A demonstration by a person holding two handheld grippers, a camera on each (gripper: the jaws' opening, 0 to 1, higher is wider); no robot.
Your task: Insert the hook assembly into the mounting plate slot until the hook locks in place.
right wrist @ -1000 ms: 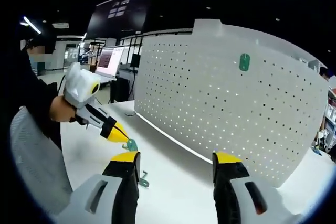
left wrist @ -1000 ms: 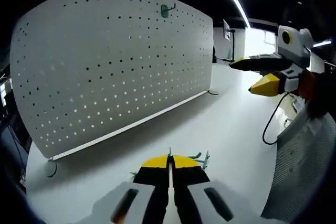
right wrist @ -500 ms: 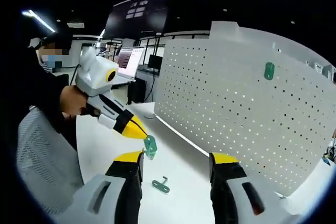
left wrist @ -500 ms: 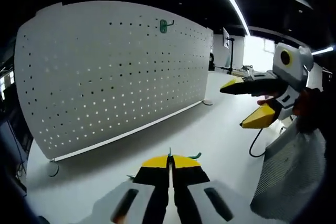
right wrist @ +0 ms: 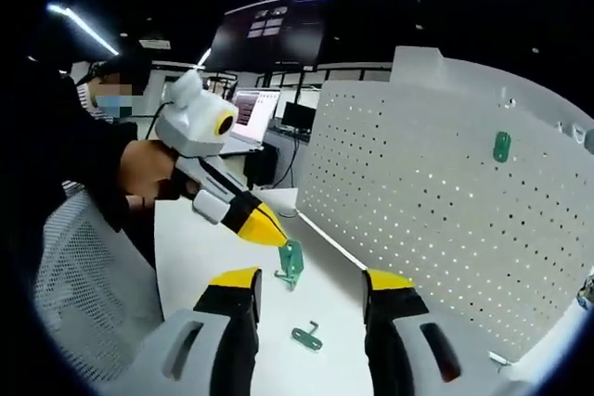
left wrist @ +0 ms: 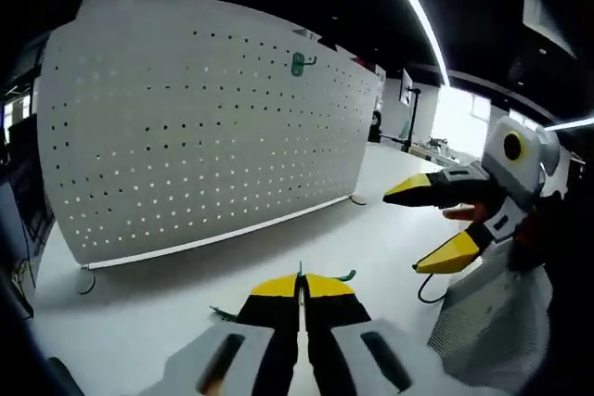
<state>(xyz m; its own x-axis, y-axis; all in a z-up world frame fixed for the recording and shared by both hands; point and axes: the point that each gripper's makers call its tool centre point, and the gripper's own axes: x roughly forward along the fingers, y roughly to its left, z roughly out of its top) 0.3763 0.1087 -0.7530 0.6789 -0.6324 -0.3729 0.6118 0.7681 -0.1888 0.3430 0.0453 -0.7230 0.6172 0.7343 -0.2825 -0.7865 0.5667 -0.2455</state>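
Green hook assembly: small, light, stiff by my judgement; my left gripper pinches its upper edge, jaws closed. Right gripper: wide, empty. A spare hook lies on the table, before the pegboard.

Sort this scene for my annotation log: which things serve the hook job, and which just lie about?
Job: small green hook clamped in the left gripper; white perforated pegboard panel; green hook already hung high on it; open right gripper.
Lying about: spare green hook on the table; grey mesh chair; laptop.
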